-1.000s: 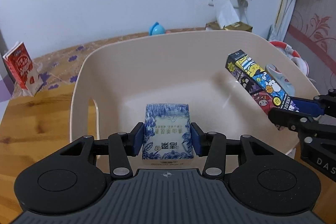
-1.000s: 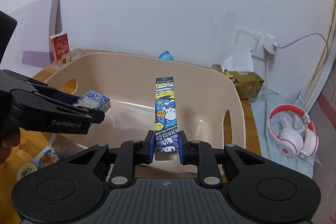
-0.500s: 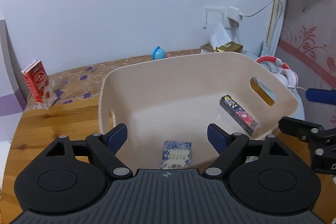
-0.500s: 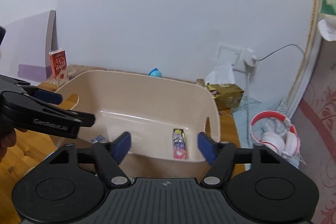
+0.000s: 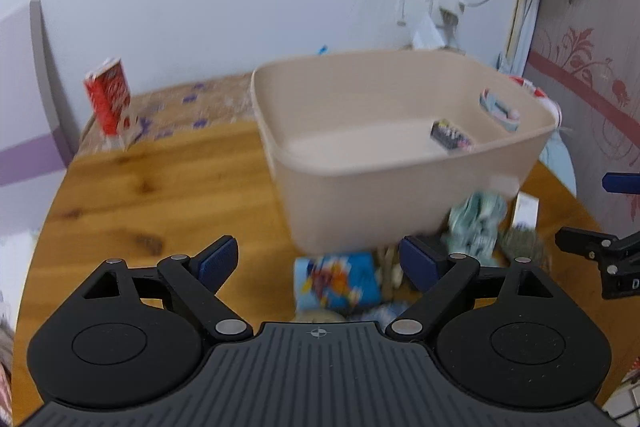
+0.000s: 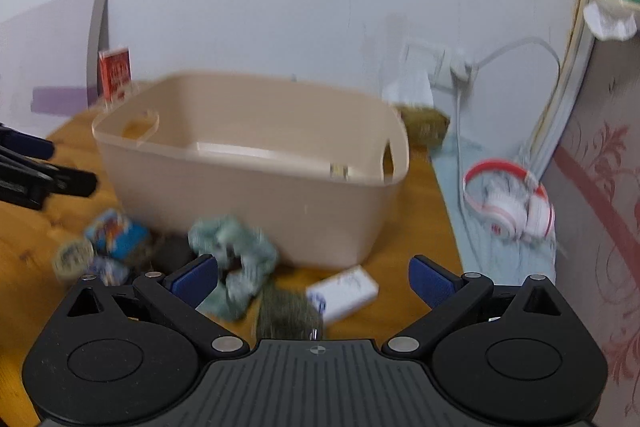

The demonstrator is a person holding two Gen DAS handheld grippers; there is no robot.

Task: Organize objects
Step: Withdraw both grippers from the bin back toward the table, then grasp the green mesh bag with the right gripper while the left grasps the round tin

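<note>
A beige plastic bin (image 5: 404,163) (image 6: 256,163) stands on the wooden table (image 5: 160,195). A dark cartoon box (image 5: 450,137) lies inside it by the right wall. In front of the bin lie a blue cartoon packet (image 5: 338,281) (image 6: 116,235), a green-grey scrunchie (image 5: 478,223) (image 6: 236,251), a white box (image 6: 344,291) (image 5: 526,211) and a dark scrubby pad (image 6: 286,311). My left gripper (image 5: 320,263) is open and empty above the blue packet. My right gripper (image 6: 314,277) is open and empty above the white box and scrunchie.
A red carton (image 5: 108,95) (image 6: 116,75) stands at the table's far left. Red-and-white headphones (image 6: 508,203) lie on a blue cloth to the right. A wall socket with a cable (image 6: 460,67) and a tissue box (image 6: 424,123) are behind the bin.
Both grippers opened and dropped their boxes into the bin, then pulled back and down toward the pile of items in front of it. Both views are blurred by motion.
</note>
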